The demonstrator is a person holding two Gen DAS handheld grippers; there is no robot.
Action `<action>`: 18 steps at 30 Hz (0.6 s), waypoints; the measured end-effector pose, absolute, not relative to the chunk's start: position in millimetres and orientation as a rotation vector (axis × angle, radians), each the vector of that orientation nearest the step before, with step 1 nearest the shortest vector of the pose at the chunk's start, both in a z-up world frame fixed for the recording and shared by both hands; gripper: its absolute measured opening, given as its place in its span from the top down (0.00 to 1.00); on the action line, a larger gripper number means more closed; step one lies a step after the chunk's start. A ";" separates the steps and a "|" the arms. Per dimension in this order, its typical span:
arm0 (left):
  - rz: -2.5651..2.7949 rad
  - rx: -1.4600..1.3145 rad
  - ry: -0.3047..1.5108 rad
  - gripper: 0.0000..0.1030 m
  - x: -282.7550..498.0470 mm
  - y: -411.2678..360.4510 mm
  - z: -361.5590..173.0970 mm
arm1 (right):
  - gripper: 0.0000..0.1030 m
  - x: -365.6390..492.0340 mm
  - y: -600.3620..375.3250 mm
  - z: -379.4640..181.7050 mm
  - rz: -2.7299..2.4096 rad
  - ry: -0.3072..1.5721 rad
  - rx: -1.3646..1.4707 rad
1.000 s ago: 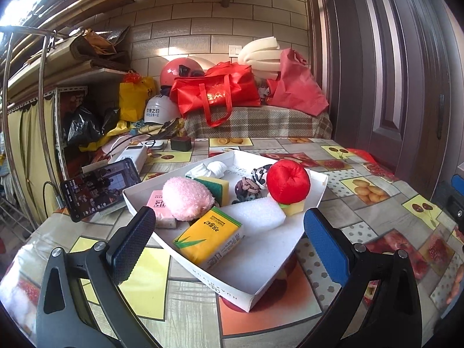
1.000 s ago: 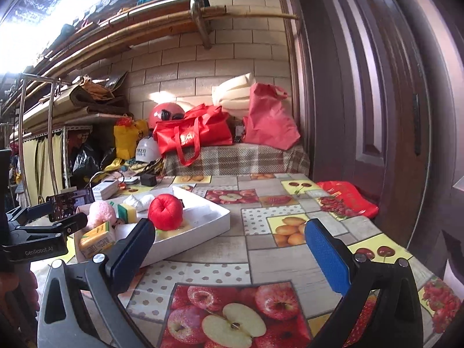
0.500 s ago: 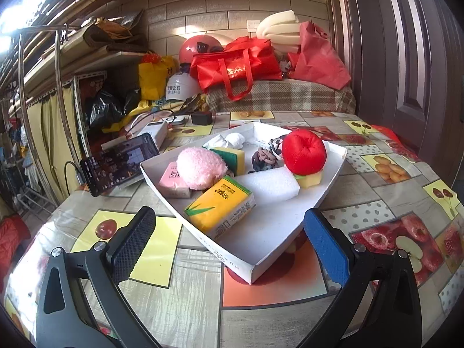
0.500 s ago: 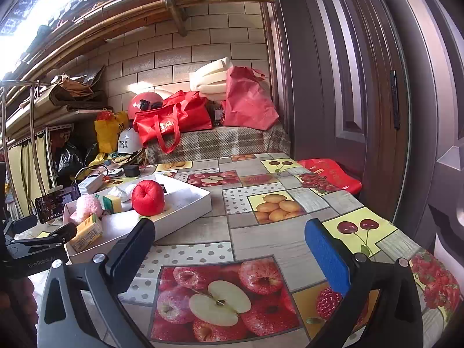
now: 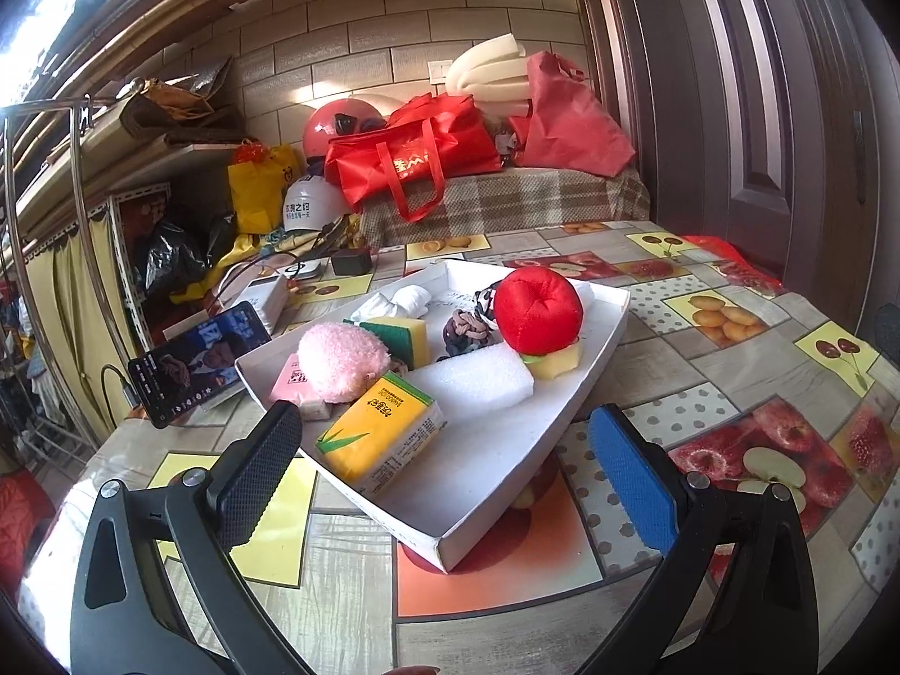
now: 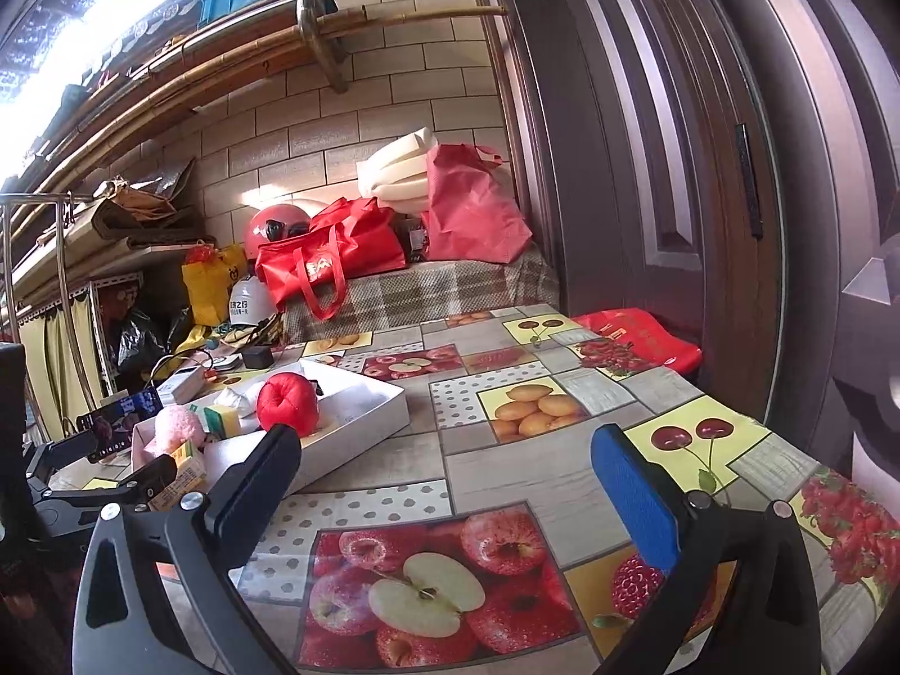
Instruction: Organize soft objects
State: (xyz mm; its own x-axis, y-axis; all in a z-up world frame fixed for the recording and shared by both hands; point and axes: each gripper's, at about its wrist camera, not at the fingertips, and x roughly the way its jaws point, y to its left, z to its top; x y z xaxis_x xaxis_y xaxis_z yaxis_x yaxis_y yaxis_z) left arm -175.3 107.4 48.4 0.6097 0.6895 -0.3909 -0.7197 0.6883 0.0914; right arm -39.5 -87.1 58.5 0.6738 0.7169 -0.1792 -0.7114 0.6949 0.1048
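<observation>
A shallow white cardboard tray [image 5: 585, 394] lies on the bench [image 5: 731, 371] covered in a fruit-print oilcloth, and the soft things sit inside it. Against the tray's far right wall rests a red plush apple [image 5: 537, 309] on a yellow sponge piece. Left of the apple lie a grey knotted rope toy [image 5: 467, 329], a white foam block [image 5: 478, 379], a green-and-yellow sponge [image 5: 399, 332], a pink fluffy ball [image 5: 343, 357] and a yellow tissue pack [image 5: 385, 430]. The left tool [image 5: 444, 469] hovers spread and empty over the tray's near corner. The right tool [image 6: 444, 475], also spread and empty, hangs over the bench right of the tray.
</observation>
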 end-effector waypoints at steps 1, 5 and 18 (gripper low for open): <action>0.813 -0.087 0.419 0.00 -175.9 109.3 48.1 | 0.00 -42.8 -86.8 58.9 0.799 0.199 0.019; 0.824 -0.134 0.420 0.00 -179.4 117.4 46.8 | 0.00 -57.4 -81.5 60.1 0.784 0.136 -0.034; 0.824 -0.136 0.428 0.00 -177.6 113.5 45.9 | 0.00 -53.8 -83.5 61.5 0.787 0.126 -0.031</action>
